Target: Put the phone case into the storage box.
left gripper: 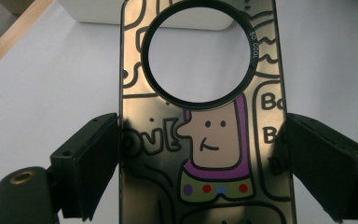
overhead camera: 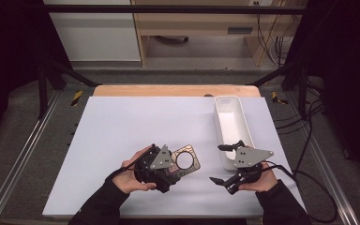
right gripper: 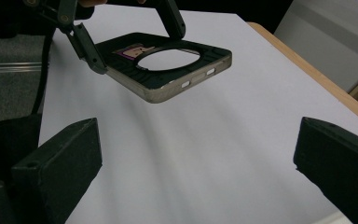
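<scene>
phone case (left gripper: 205,140) pinched between left gripper (overhead camera: 168,165) jaws; right gripper (overhead camera: 224,164) jaws spread, empty.

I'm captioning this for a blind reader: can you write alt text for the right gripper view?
The left gripper holds a phone case with a round hole, lifted above the white table. The right gripper has its two black jaws wide open in the foreground, with nothing between them.

I see black long sleeves on both of my forearms. My left gripper (overhead camera: 174,161) and right gripper (overhead camera: 221,164) are black, each topped with a grey three-cornered plate dotted with screws; black cable trails from the right one.
</scene>
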The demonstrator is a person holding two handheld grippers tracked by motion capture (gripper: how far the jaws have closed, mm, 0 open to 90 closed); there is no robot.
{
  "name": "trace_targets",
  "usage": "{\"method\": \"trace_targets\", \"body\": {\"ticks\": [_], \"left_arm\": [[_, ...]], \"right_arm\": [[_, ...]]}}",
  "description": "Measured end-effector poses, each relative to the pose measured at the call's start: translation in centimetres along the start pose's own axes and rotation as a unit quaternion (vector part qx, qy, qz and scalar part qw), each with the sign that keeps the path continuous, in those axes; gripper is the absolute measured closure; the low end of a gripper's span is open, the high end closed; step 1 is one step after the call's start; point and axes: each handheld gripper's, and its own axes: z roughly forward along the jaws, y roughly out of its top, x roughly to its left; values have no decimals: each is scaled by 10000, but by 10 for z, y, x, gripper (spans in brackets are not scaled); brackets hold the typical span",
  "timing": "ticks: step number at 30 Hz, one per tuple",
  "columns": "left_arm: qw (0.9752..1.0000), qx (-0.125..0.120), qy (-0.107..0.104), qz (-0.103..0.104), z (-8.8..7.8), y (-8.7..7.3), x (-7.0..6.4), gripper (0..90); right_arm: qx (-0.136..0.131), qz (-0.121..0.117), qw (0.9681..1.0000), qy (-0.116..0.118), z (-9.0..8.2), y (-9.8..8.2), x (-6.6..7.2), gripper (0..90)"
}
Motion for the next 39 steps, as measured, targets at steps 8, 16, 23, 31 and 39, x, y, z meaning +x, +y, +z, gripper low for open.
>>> {"method": "trace_targets", "body": {"ticks": [8,16,23,31,39], "left_arm": [[9998,71,44,172,-4,2,0,117],[9995,23,25,318,-10,5,-2,117],[9989,-38,-60,457,-13,7,-4,117],[9987,-103,-144,487,-16,7,-6,118],[9981,-130,-223,555,-17,10,-8,117]], "right_arm": [[-6,-117,9999,96,5,9,1,23],[29,-229,9995,209,9,15,2,28],[56,-412,9988,275,13,22,5,34],[154,-561,9976,380,18,28,6,38],[181,-591,9968,508,20,30,5,44]]}}
